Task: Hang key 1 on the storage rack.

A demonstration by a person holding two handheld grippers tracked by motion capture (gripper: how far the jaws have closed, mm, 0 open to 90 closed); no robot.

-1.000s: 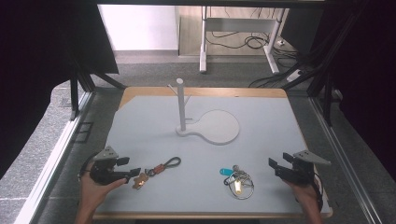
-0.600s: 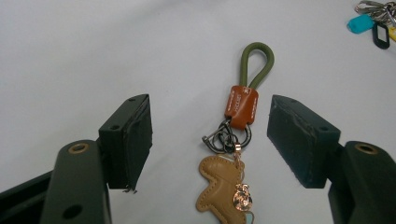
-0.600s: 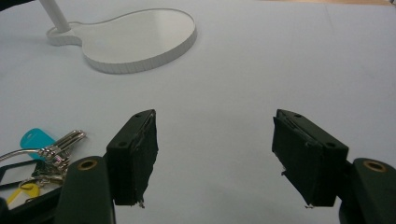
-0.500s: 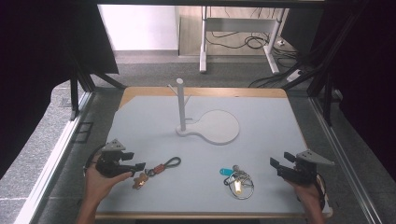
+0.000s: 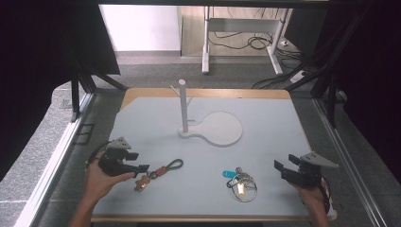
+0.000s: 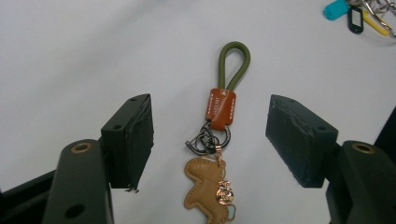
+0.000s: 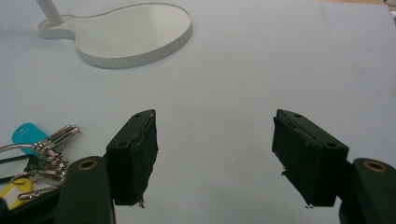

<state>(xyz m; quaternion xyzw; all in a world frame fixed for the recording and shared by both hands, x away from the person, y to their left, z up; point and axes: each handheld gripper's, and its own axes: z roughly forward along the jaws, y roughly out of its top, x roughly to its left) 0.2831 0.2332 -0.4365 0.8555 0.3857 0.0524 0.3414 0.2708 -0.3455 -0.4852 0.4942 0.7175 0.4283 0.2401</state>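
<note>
The table (image 5: pixel 265 142) carries a white stand (image 5: pixel 183 106) w/ a round base toward the far middle, and two key bundles lie near the person's edge, well apart from each other. The left gripper (image 5: pixel 141 168) sits at the near-left w/ its tips just beside the leather keychain (image 5: pixel 158 172); the right gripper (image 5: pixel 280 169) hovers at the near-right, farther from the key ring (image 5: pixel 240 182) w/ the blue tag than the left is from its own target, so the left hand is the nearer one and looks like the one about to act. In the left gripper view the jaws stand wide apart, grasping nothing, and the leather keychain (image 6: pixel 218 135) lies between them on the table: its long axis runs straight along the gripper's line of sight, green loop (image 6: pixel 234 63) at the far end, orange tab (image 6: pixel 221 107) in the middle, metal rings (image 6: pixel 208 138) then tan animal charm (image 6: pixel 210 196) nearest the camera. So a closing stroke would cross the axis at right angles, prob. meeting it around the rings or charm. In the right gripper view the right gripper (image 7: pixel 215 158) is likewise spread and empty, over bare table, w/ the keys off to its own left side, outside the gap.
</note>
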